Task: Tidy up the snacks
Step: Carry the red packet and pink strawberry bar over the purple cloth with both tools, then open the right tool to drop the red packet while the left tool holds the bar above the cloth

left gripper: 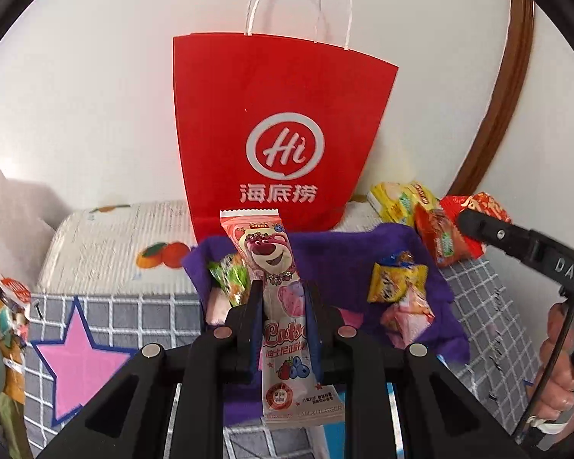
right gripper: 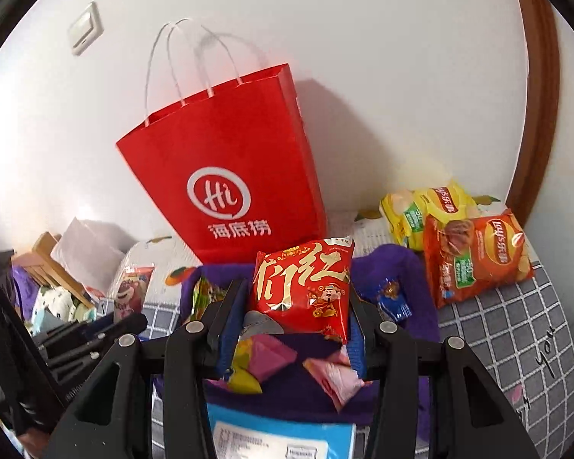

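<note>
A: Left to right, what does each gripper carry?

B: The left gripper (left gripper: pixel 281 306) has its jaws closed tight on a pink bear-print snack bar (left gripper: pixel 277 290), held upright above the purple cloth (left gripper: pixel 421 241) on the bed. The right gripper (right gripper: pixel 292 317) has its jaws clamped on a red snack packet (right gripper: pixel 306 283), over the same cloth.

A: Which step is in hand?

B: Apparently the carry: both snacks are lifted, facing the red paper bag (left gripper: pixel 275 114) standing against the wall.

A: What does the next move call for?

B: Probably raising each snack above the bag's rim, then opening the jaws. Loose sweets (left gripper: pixel 396 277) and two crisp packets (right gripper: pixel 478 252) at right remain unsorted.
</note>
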Available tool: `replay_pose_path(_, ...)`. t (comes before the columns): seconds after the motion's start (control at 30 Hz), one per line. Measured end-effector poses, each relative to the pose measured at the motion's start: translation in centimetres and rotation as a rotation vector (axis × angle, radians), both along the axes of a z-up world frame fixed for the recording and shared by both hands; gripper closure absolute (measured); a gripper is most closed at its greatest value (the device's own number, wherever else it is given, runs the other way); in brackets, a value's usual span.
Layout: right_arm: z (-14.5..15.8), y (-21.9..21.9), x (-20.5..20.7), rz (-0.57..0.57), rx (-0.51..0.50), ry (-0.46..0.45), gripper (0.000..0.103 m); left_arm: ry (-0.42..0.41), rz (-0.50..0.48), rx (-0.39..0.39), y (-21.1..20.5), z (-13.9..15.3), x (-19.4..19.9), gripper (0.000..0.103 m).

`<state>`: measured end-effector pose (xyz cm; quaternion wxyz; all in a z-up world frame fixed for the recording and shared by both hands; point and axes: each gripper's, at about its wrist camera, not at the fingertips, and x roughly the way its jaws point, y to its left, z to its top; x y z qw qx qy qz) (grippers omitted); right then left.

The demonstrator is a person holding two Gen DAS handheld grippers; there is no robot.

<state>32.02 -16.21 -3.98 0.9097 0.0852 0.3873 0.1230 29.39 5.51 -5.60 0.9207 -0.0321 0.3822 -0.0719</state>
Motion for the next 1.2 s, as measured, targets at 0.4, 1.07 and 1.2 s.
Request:
replay_pose_path(0.4, -4.3, -0.7, 4.3, 0.002, -0.006, 0.084, 0.056, 0.070, -0.008, -0.012, 0.6, -3.8, 3.5, 0.084)
replay_pose_path(1.07, -10.3, 2.5, 6.4, 0.199, -0.078, 0.296, 0.055, 0.103, 0.027, -0.043, 2.1, -4.7, 4.2, 0.084)
replay_pose_path(1.2, -11.0, 3.0, 6.5, 0.225, -0.084, 0.324, 0.054, 0.104, 0.031, -0.036, 2.1, -4.7, 4.2, 0.084)
